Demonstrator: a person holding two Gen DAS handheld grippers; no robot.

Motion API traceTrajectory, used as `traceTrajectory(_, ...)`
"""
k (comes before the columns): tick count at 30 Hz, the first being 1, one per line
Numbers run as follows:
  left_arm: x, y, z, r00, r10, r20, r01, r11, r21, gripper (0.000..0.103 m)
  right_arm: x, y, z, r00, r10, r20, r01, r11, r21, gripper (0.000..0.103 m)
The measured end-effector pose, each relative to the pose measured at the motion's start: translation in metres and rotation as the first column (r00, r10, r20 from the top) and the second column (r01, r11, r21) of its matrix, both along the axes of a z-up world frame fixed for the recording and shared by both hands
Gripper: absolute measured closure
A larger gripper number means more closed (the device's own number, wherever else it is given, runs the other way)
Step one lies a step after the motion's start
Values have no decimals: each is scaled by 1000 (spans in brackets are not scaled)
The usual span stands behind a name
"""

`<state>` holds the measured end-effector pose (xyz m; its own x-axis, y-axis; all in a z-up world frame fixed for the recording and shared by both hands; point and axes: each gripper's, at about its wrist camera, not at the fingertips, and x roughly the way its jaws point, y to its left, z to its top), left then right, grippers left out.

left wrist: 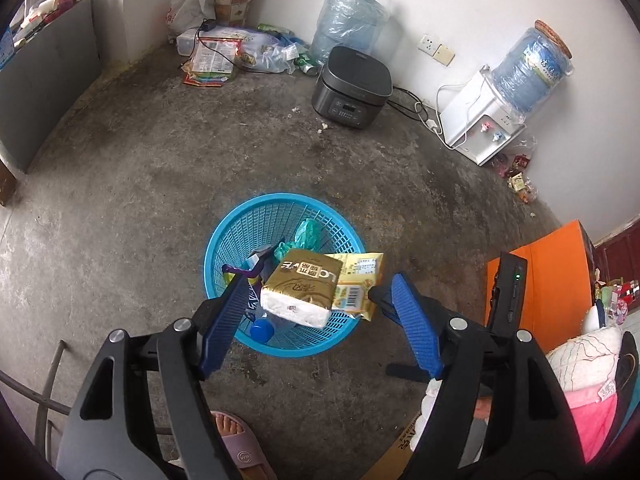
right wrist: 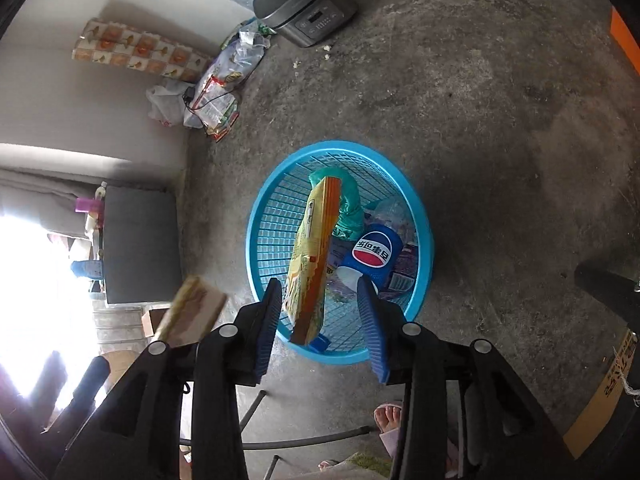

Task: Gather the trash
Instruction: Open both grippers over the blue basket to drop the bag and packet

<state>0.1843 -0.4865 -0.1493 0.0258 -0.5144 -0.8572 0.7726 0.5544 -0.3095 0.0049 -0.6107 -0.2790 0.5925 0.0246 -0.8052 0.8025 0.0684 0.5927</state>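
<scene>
A blue plastic basket [left wrist: 236, 236] stands on the concrete floor; it also shows in the right wrist view [right wrist: 272, 200]. My left gripper [left wrist: 316, 308] is open above it. A gold tissue pack [left wrist: 300, 286] is in mid-air between its fingers, touching neither, and shows blurred in the right wrist view [right wrist: 192, 312]. My right gripper [right wrist: 320, 308] is open, with a yellow snack bag [right wrist: 310, 260] hanging between its fingers; the bag also shows in the left wrist view [left wrist: 358, 280]. A Pepsi bottle [right wrist: 372, 254] and green bag [right wrist: 348, 200] lie in the basket.
A dark rice cooker [left wrist: 352, 88], water jugs [left wrist: 348, 20] and a dispenser [left wrist: 484, 120] line the far wall. Loose wrappers and bags [left wrist: 216, 60] lie in the corner. An orange box [left wrist: 540, 276] stands right. A slippered foot [left wrist: 236, 440] is near me.
</scene>
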Motion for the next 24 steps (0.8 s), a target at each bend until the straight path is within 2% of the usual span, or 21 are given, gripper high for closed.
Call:
traceTrajectory(2, 1, -2, -4, 1000, 8, -12, -8, 1000, 1, 33, 0, -1, -23, 998, -12, -54, 13, 999, 33, 61)
traceTrajectory(4, 0, 1, -2, 1000, 9, -26, -9, 1000, -19, 33, -4, 1, -32, 997, -29, -65, 31, 999, 37, 61)
traceTrajectory(6, -2, 9, 6, 1000, 5, -19, -6, 999, -38, 33, -9, 6, -33, 998, -40, -52, 42, 999, 31, 61)
traceTrajectory(9, -5, 22, 29, 1000, 23, 19, -21, 996, -83, 33, -14, 15, -19, 998, -43, -47, 42, 999, -21, 61)
traceTrajectory(12, -12, 40, 63, 998, 39, 55, -30, 989, -142, 33, -21, 25, 8, 998, -55, -6, 54, 995, -88, 61)
traceTrajectory(17, -34, 84, 135, 989, 70, 130, -32, 962, -271, 30, -21, 51, 81, 998, -4, 68, 22, 965, -262, 61)
traceTrajectory(19, -45, 108, 161, 981, 104, 162, -49, 947, -316, 23, -21, 64, 113, 996, 31, 89, 1, 939, -345, 57)
traceTrajectory(21, -56, 131, 184, 974, 125, 187, -53, 935, -350, 20, -22, 79, 145, 993, 62, 101, -13, 904, -427, 49)
traceTrajectory(24, -69, 168, 211, 954, 179, 241, -76, 921, -381, 18, -23, 102, 187, 987, 119, 104, -45, 841, -540, 40)
